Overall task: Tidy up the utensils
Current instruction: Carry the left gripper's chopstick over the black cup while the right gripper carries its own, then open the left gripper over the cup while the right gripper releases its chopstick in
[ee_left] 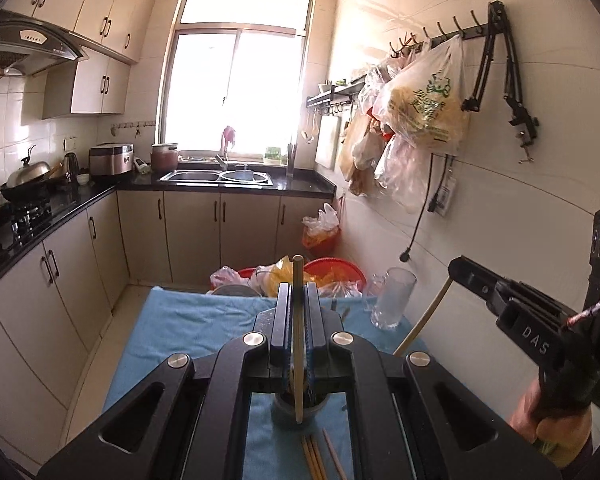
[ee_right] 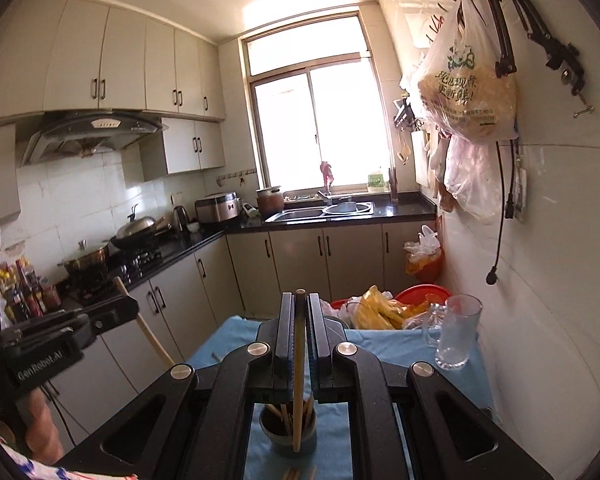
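"DAS" on right hand-held gripper [ee_left: 462, 270]; "GenRobot.AI" on left hand-held gripper [ee_right: 118, 307]

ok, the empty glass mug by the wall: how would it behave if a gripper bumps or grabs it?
The glass mug looks tall and narrow, so it is probably apt to tip if bumped high. Clear smooth glass is likely slippery and fragile. It stands on the blue cloth, which may damp sliding.

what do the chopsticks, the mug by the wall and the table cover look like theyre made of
Chopstick in the left gripper: likely bamboo or wood, pale tan, matte, round tip.
Mug: clear glass, judging by its see-through walls, thick handle and bright glints.
Table cover: soft blue cloth, probably towelling, matte and slightly rumpled.
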